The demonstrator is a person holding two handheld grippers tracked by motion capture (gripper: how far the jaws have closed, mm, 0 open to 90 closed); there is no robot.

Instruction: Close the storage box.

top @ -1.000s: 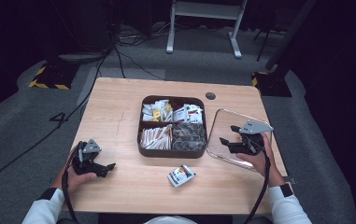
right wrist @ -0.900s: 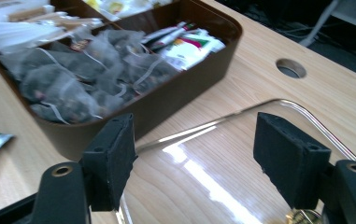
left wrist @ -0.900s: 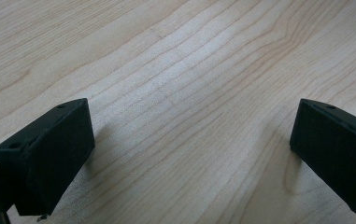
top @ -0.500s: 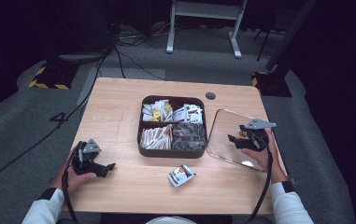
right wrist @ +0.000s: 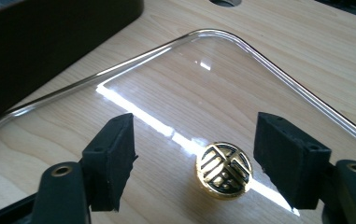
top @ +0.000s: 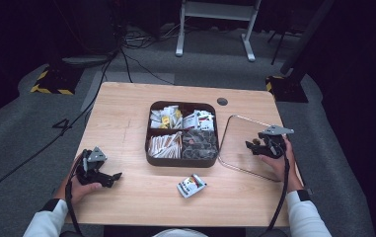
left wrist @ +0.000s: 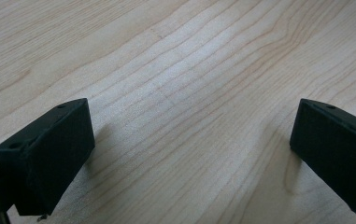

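A clear lid with a gold knob lies flat on the table, just right of a dark four-compartment box filled with packets. My right gripper hovers low over the lid, open. In the right gripper view the knob sits between the pads with a gap on both sides of it. My left gripper rests at the front left of the table, open over bare wood with nothing between its jaws. A single small packet lies in front of the box.
The wooden table has a round cable hole near its back edge. The box wall stands close on the left in the right gripper view. Cables and a white stand are on the floor beyond the table.
My right gripper has shifted to the right and sunk lower over the lid. The left gripper and the box have stayed put.
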